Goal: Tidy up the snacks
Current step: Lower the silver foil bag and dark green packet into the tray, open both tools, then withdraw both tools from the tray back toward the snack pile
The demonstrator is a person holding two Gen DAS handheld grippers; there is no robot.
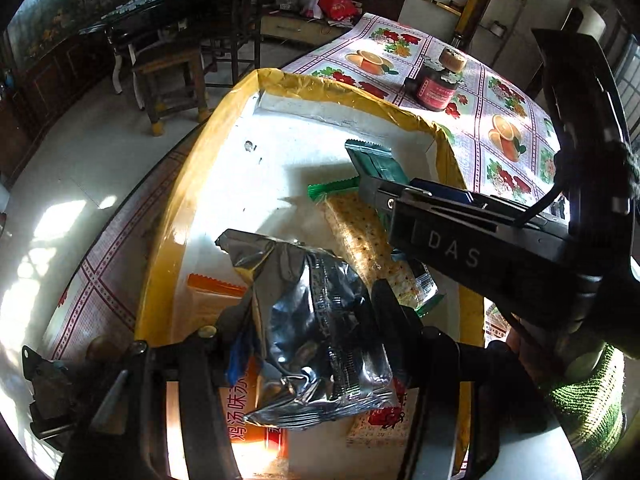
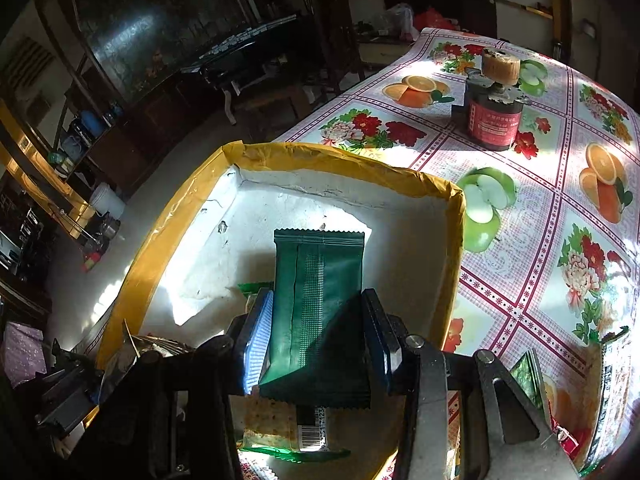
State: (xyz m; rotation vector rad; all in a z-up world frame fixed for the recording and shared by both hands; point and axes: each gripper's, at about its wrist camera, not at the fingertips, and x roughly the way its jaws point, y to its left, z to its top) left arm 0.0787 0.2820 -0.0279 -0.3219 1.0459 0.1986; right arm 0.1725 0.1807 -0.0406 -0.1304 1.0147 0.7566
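Note:
A white foam box with a yellow taped rim [image 1: 328, 90] [image 2: 344, 160] sits on the flowered tablecloth. My left gripper [image 1: 308, 312] is shut on a crumpled silver snack bag [image 1: 320, 332], held over the box's near end. My right gripper [image 2: 316, 328] is shut on a dark green packet [image 2: 316, 300] [image 1: 372, 160], held above the box's middle. Under them in the box lie a cracker pack with green ends [image 1: 368, 240] [image 2: 272, 420] and an orange packet [image 1: 212, 296]. In the left wrist view the right gripper's body crosses from the right.
A dark jar with a red label [image 1: 436, 88] [image 2: 494, 120], something tan on top, stands on the table beyond the box. More packets [image 2: 532, 384] lie at the table's near right. Chairs and a dark table [image 1: 168, 40] stand on the floor to the left.

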